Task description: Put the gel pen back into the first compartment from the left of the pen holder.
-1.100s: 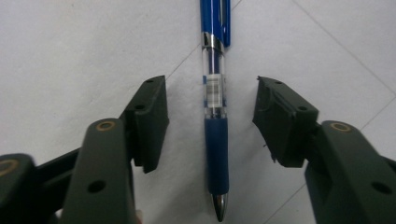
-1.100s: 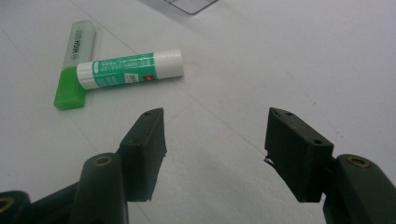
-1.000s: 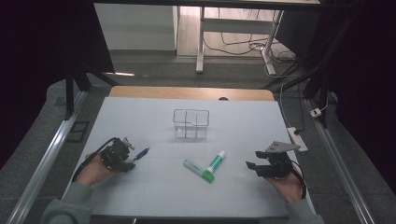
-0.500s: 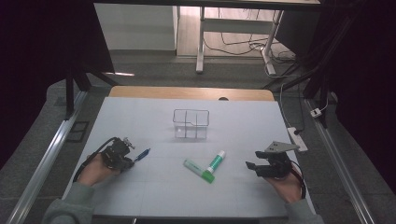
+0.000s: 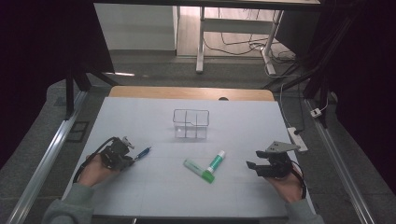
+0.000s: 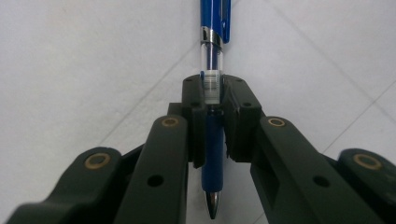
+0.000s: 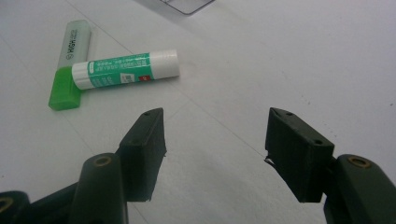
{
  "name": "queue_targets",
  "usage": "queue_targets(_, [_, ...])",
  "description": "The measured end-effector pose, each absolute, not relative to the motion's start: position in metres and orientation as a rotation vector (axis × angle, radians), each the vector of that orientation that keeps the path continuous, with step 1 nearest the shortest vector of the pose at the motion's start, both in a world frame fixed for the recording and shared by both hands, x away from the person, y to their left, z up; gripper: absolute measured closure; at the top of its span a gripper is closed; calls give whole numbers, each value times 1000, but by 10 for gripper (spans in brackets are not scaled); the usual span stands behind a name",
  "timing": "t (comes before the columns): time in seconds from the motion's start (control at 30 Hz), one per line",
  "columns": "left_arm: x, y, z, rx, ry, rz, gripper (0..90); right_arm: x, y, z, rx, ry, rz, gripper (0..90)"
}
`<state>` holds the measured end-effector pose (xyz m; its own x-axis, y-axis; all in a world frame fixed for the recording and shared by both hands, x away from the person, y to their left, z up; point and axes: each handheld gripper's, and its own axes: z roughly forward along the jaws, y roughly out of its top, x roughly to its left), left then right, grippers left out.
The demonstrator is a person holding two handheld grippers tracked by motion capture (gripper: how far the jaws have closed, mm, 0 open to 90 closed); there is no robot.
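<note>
Both jaws of my left gripper [image 6: 212, 116] clench the blue plastic ballpoint pen [image 6: 214, 56] on the white table [image 5: 154, 196]'s left; my right gripper [image 7: 215, 154] gapes, holding nothing, near right.

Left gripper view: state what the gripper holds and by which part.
The left gripper is shut on the blue pen, clamping its barrel near the tip end, at the rubber grip.

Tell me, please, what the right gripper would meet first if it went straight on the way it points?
Probably the glue stick; the open right gripper aims slightly right of it, so depth is uncertain.
</note>
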<state>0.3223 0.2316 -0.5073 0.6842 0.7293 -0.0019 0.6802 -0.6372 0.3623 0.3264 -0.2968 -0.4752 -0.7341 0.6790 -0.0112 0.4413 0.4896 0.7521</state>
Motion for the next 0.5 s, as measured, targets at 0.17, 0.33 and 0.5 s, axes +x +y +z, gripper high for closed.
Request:
queue_targets(0.17, [319,236,-500,2493,1084,225,792,327,-296,-475,946,2433,1103,378])
queue_targets(0.33, [316,236,-493,2445,1052,242,792,326,-294,-474,941,2426,1121,379])
queue_targets(0.5, [313,228,-484,2416,986,259,792,325,-291,-473,924,2421,1158,378])
